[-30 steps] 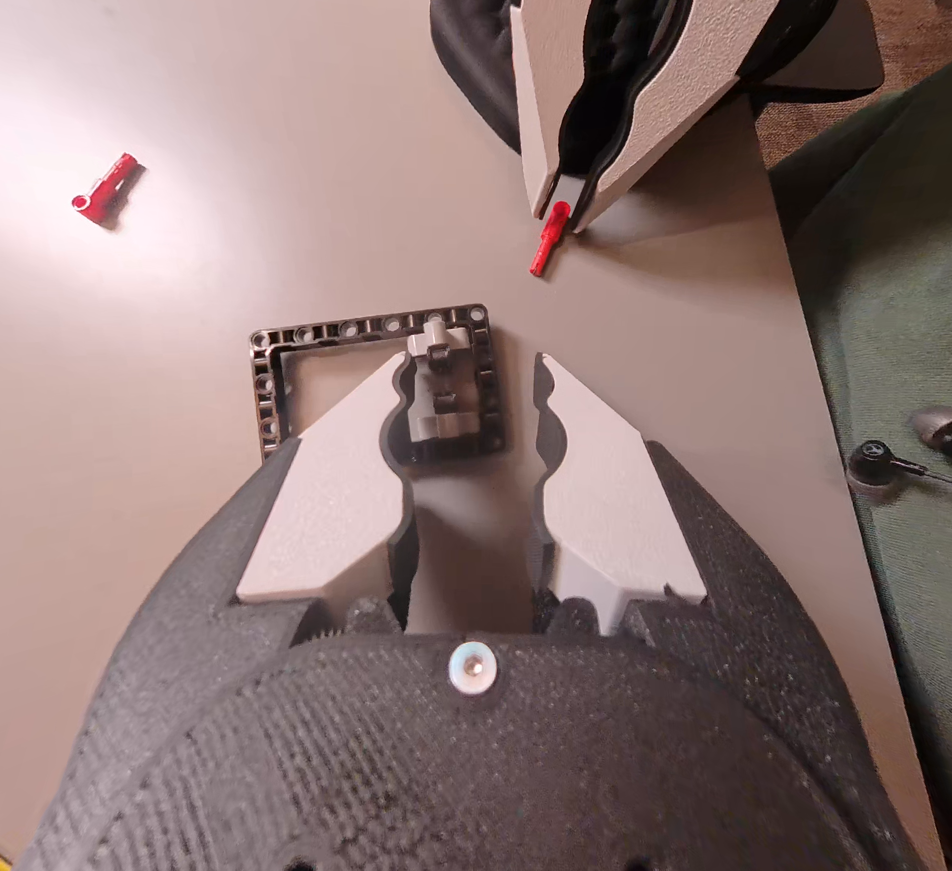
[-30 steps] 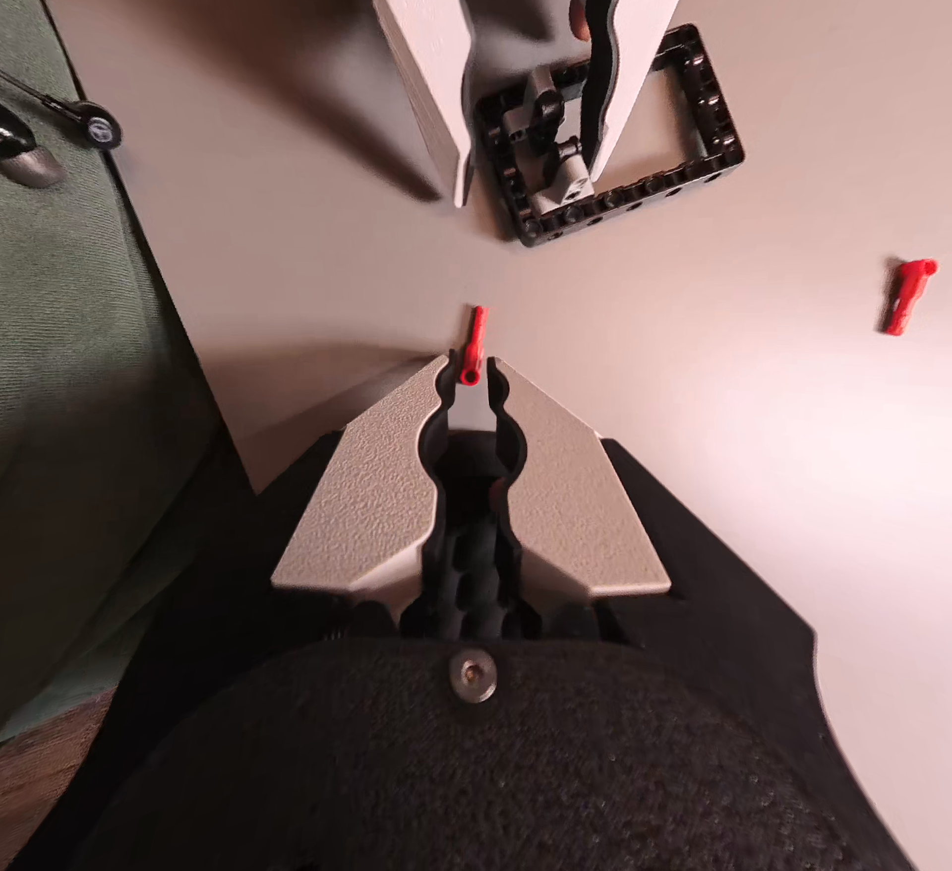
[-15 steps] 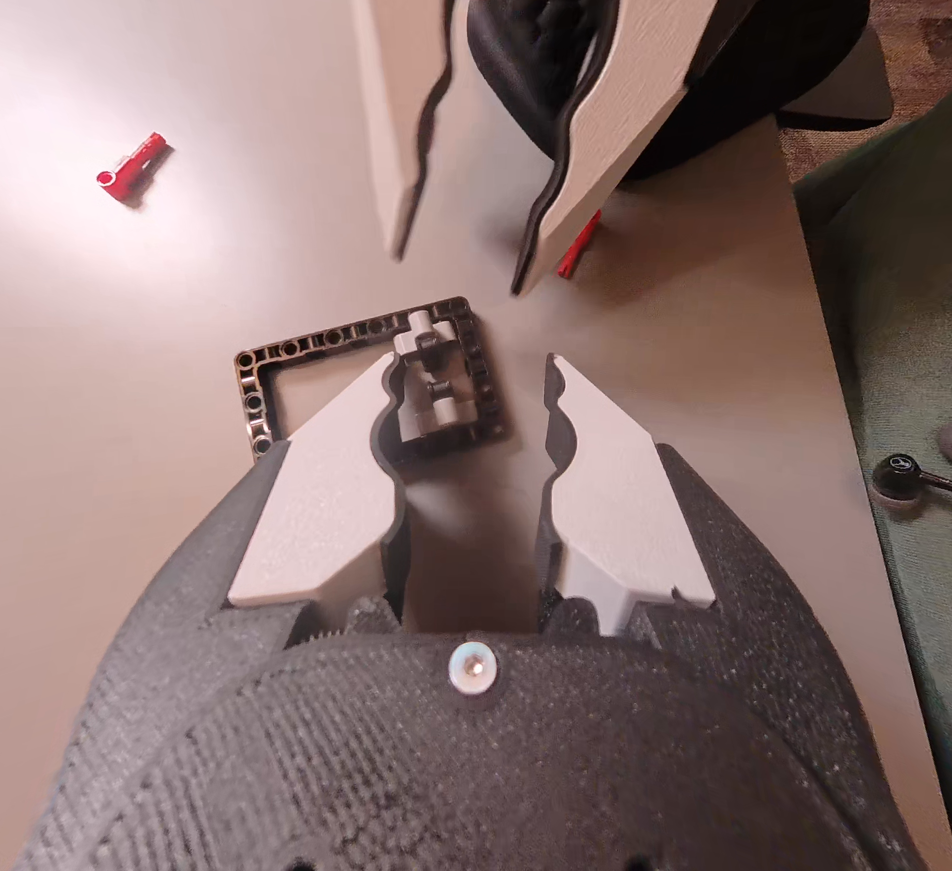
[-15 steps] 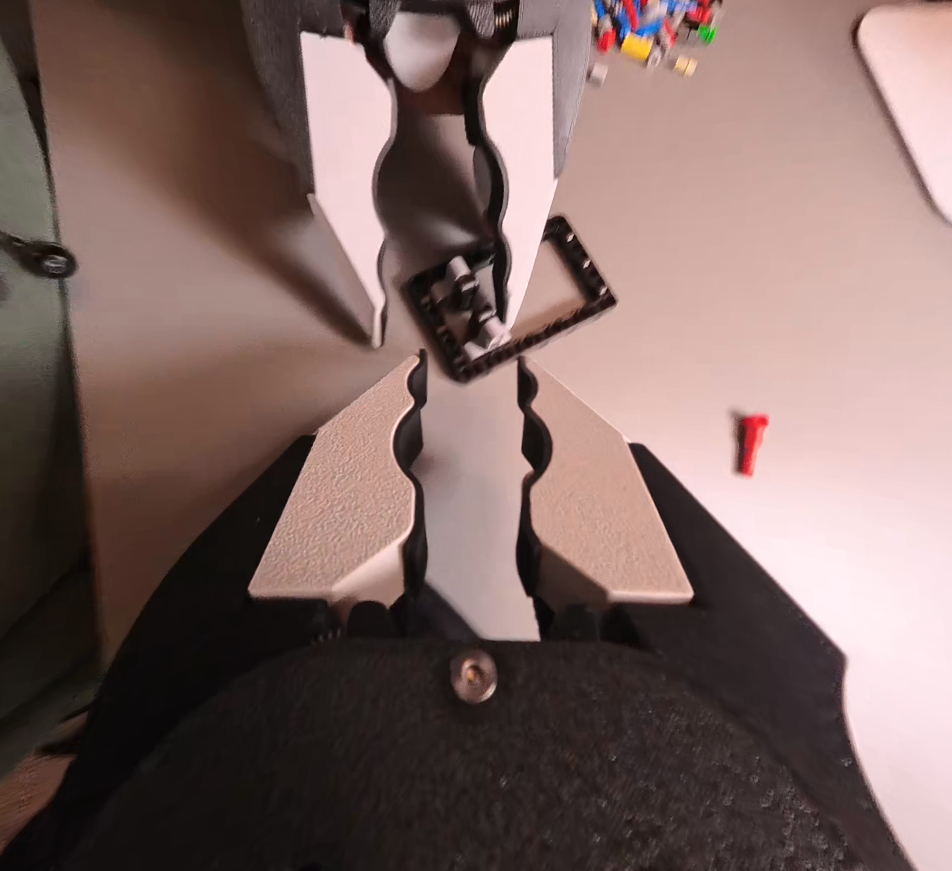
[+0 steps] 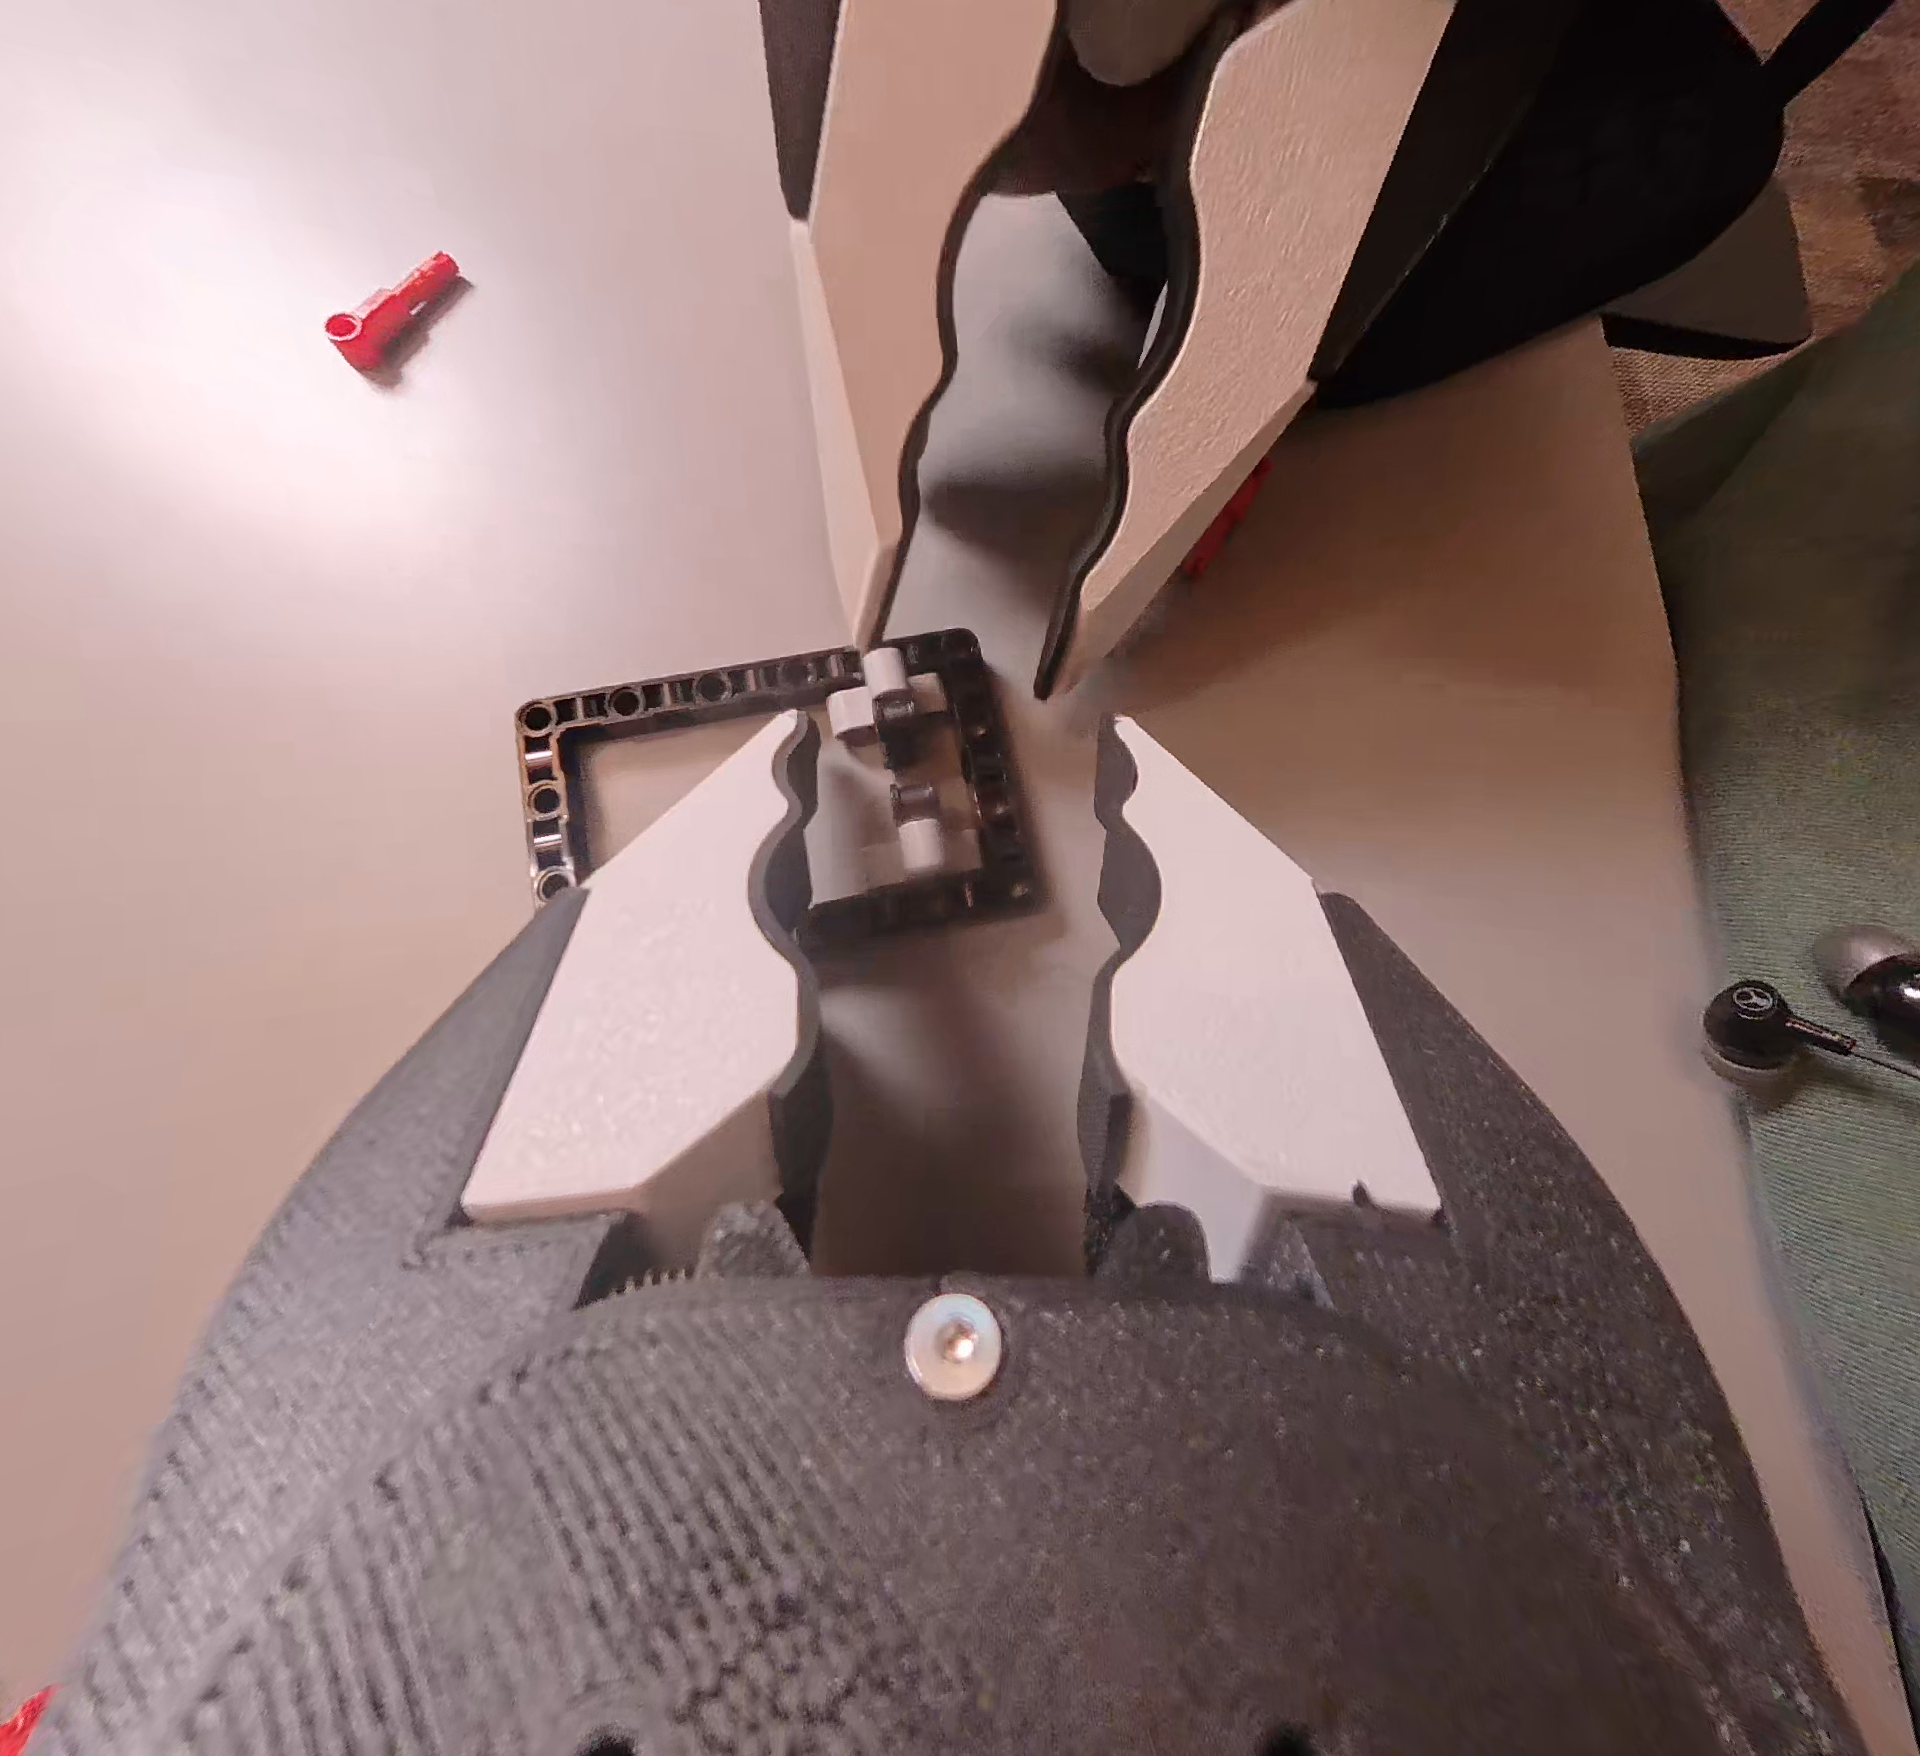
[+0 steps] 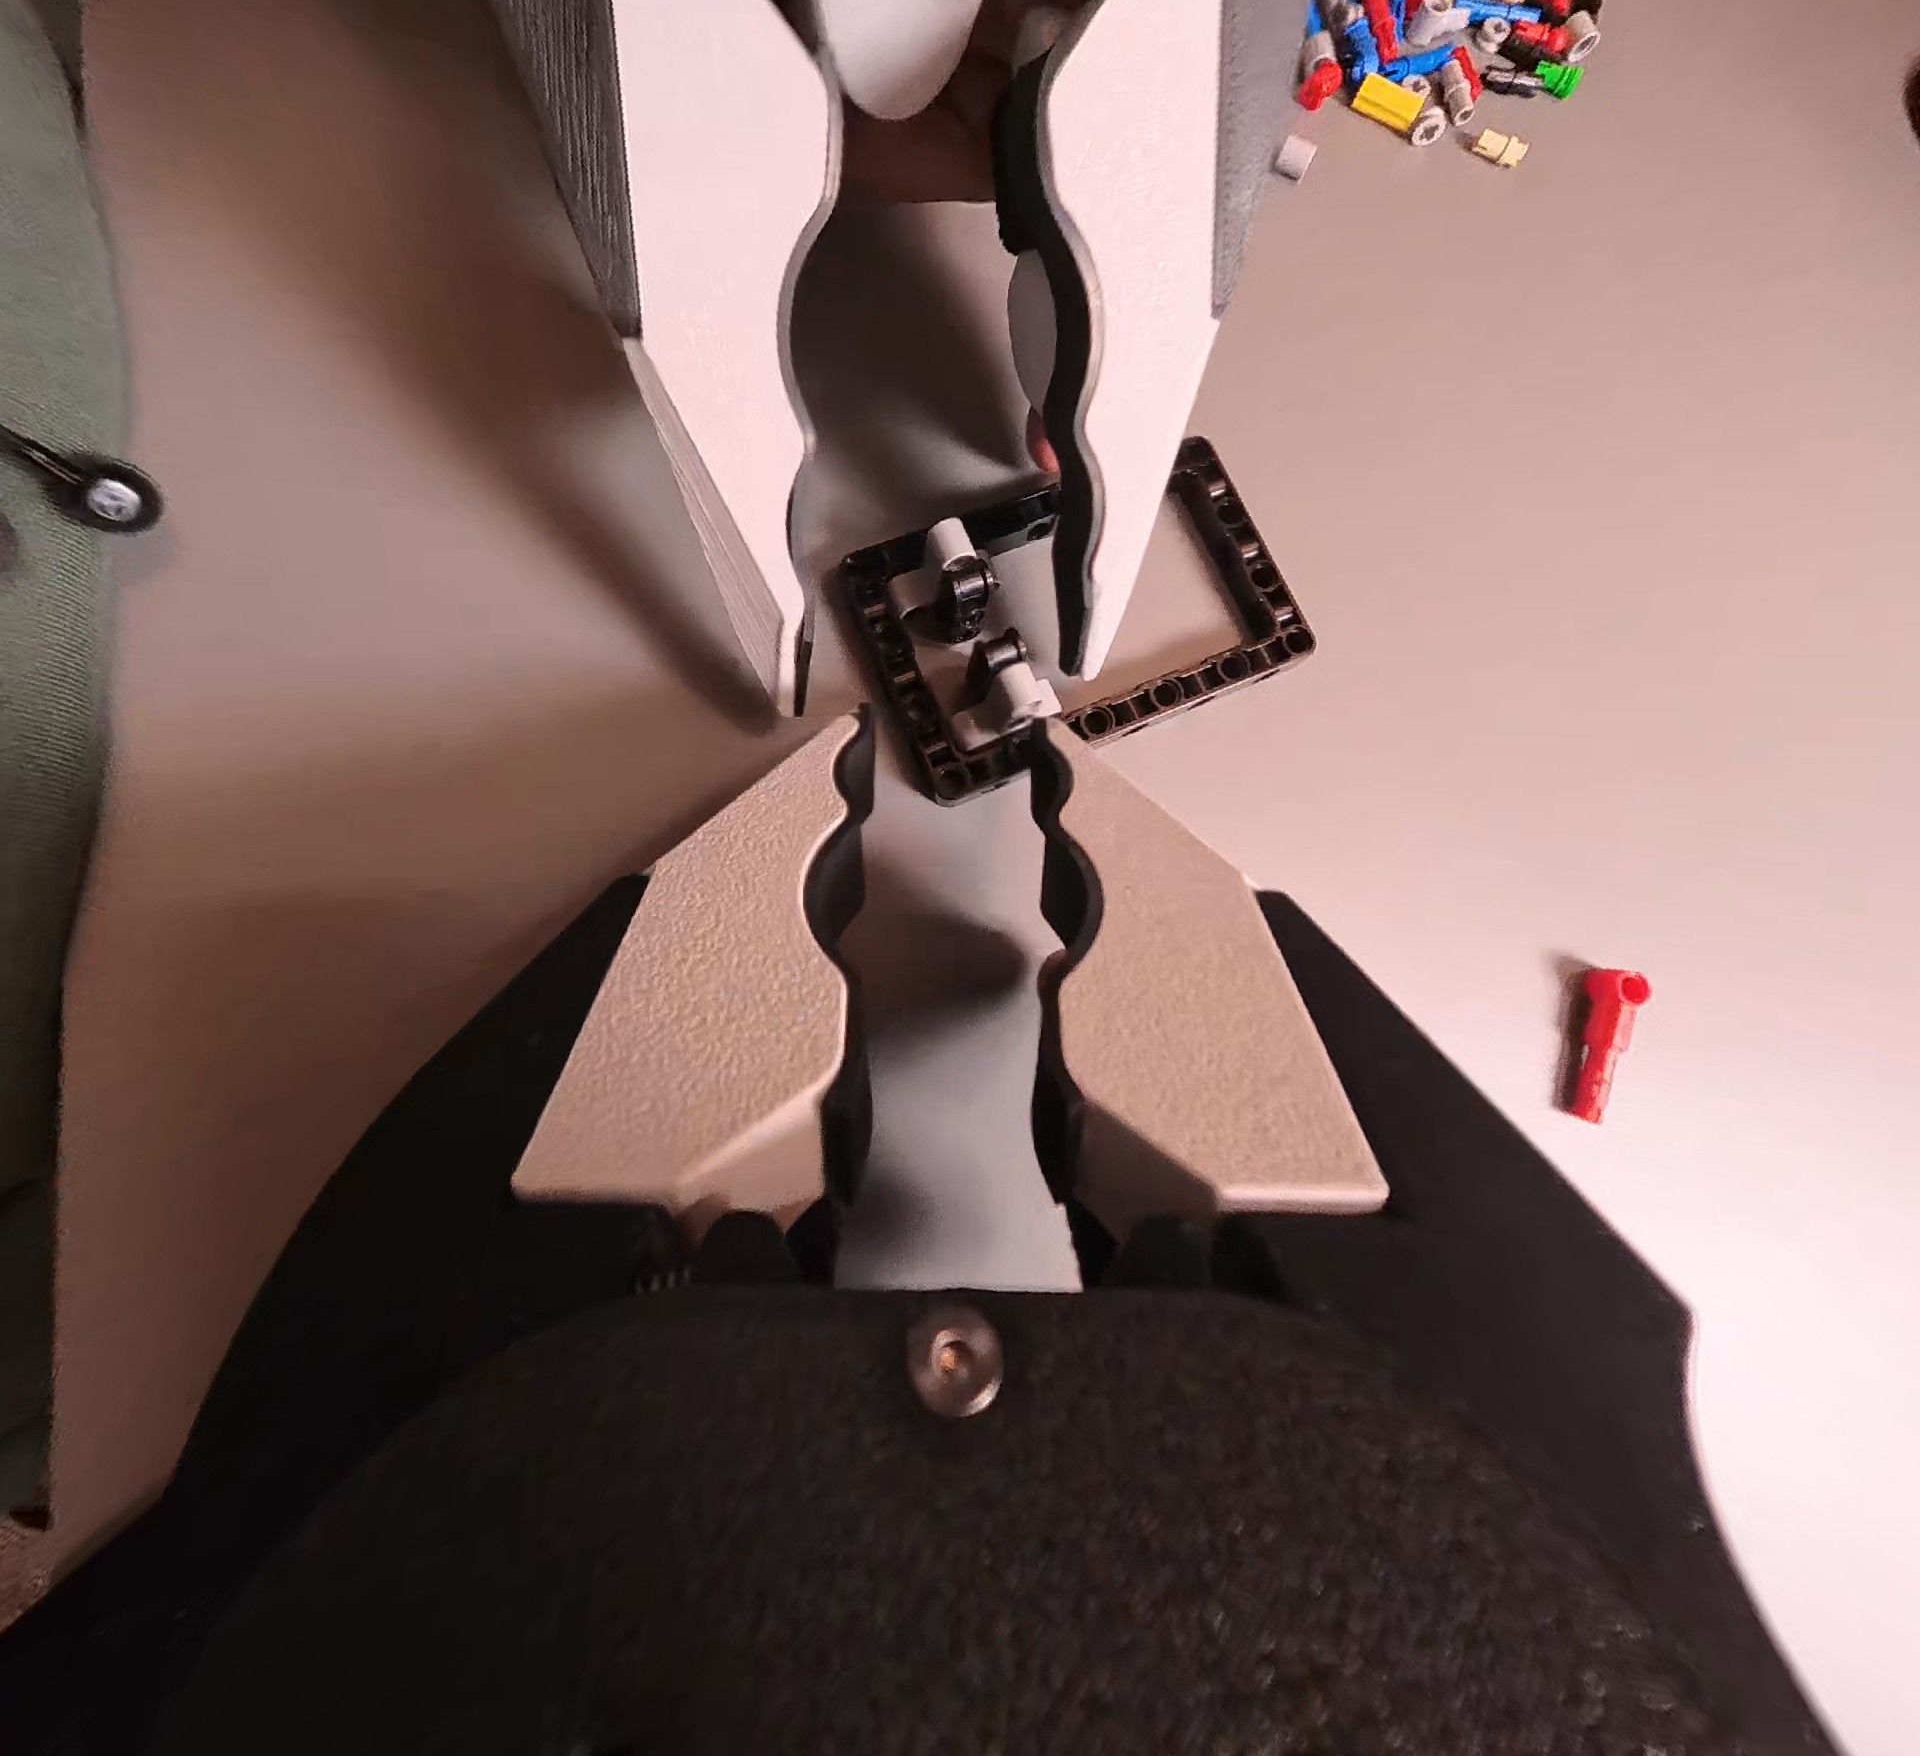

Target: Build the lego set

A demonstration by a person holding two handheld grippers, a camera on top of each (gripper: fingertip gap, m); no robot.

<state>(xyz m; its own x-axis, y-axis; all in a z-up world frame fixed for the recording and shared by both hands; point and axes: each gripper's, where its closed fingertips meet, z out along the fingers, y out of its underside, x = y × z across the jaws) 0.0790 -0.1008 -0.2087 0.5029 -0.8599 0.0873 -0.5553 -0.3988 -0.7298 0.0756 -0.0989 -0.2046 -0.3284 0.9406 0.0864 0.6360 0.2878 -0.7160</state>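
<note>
A black rectangular lego frame lies flat on the beige table. A grey-and-black connector assembly sits inside one end of it. My left gripper is open, with its fingers on either side of that end. My right gripper is open and empty, tips at the frame's end from the opposite side, and it also shows in the left wrist view. One red pin lies half hidden behind a right finger. Another red pin lies apart.
A pile of loose coloured lego pieces lies at the far side of the table. A green cloth with a black earphone borders the table's edge. My two grippers' fingertips are within a few centimetres of each other. The red pin is about equally far from each gripper, around 12 cm. It is also in sight in the left wrist view.
My right gripper let go of the thin red pin, opened, and moved over to the frame's end. My left gripper stayed open at the frame.
</note>
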